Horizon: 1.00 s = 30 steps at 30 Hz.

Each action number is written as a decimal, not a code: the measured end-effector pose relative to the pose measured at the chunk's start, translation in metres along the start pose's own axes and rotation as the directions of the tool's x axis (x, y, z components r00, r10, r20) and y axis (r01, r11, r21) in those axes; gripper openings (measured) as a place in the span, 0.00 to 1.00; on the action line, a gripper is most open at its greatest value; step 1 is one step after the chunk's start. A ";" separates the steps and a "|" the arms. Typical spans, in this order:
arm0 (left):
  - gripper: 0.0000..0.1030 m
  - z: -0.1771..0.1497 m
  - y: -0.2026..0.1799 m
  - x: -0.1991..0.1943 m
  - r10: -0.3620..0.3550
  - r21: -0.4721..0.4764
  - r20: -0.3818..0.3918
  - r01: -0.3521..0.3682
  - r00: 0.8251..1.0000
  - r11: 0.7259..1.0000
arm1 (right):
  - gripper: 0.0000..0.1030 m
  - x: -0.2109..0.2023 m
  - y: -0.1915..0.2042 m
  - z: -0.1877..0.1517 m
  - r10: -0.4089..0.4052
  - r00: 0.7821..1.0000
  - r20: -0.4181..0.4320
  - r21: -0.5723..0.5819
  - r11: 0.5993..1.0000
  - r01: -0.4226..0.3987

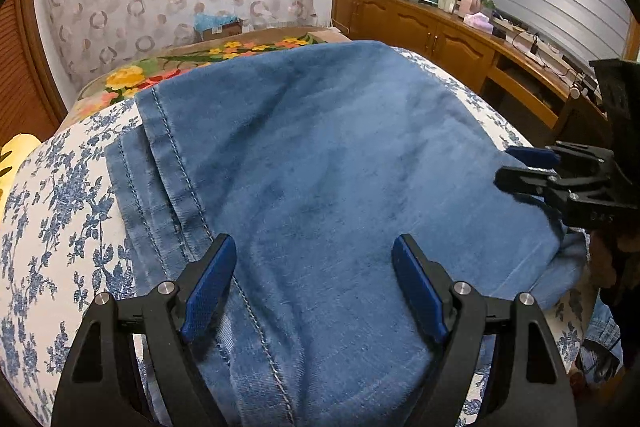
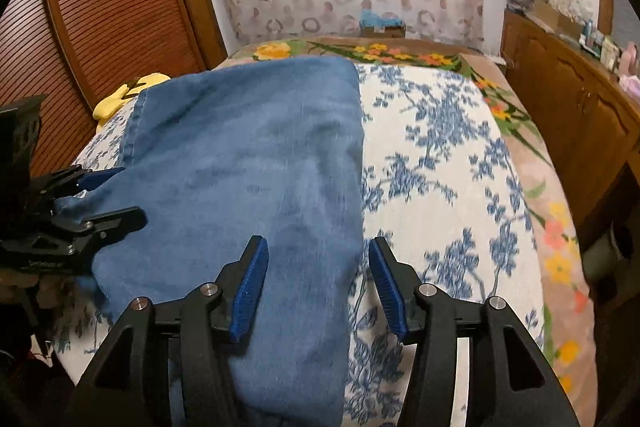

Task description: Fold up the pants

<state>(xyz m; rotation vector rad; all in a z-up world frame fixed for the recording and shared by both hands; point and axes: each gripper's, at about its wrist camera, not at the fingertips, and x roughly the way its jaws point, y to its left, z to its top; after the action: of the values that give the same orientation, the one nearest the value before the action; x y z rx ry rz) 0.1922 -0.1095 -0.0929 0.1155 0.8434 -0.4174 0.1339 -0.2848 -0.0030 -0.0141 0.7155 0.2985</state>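
Left wrist view: the pants (image 1: 320, 167), blue denim, lie folded on the floral bedspread (image 1: 60, 187). The left gripper (image 1: 314, 291) stands wide over the stitched seam with nothing held; the right gripper (image 1: 520, 167) reaches in at the far edge. Right wrist view: the right gripper (image 2: 316, 287) stands part-open astride the pants' right edge (image 2: 356, 187), pads clear. Denim is probably heavy, limp and non-slip; grip doubled edges or hems.

Soft, even indoor light, faint shadows; fisheye bending with dark corners, right wrist view slightly motion-blurred.
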 end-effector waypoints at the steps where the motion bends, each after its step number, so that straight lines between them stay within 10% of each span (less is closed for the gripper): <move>1: 0.79 0.001 -0.001 0.001 0.001 0.002 0.001 -0.001 1.000 1.000 | 0.53 -0.001 -0.001 -0.001 -0.001 1.000 -0.004 0.007 1.000 0.001; 19: 0.79 0.000 -0.005 0.004 0.008 0.016 0.001 -0.008 1.000 1.000 | 0.52 0.000 0.010 -0.013 0.003 1.000 -0.001 0.042 0.999 -0.003; 30: 0.79 -0.021 0.001 -0.014 0.025 0.005 0.001 -0.025 1.000 1.000 | 0.10 -0.008 0.006 -0.014 0.085 0.995 0.043 0.126 0.988 -0.090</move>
<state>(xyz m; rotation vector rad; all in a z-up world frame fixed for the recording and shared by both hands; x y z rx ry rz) 0.1703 -0.0986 -0.0966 0.1299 0.8396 -0.3961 0.1175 -0.2826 -0.0076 0.1444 0.6974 0.3354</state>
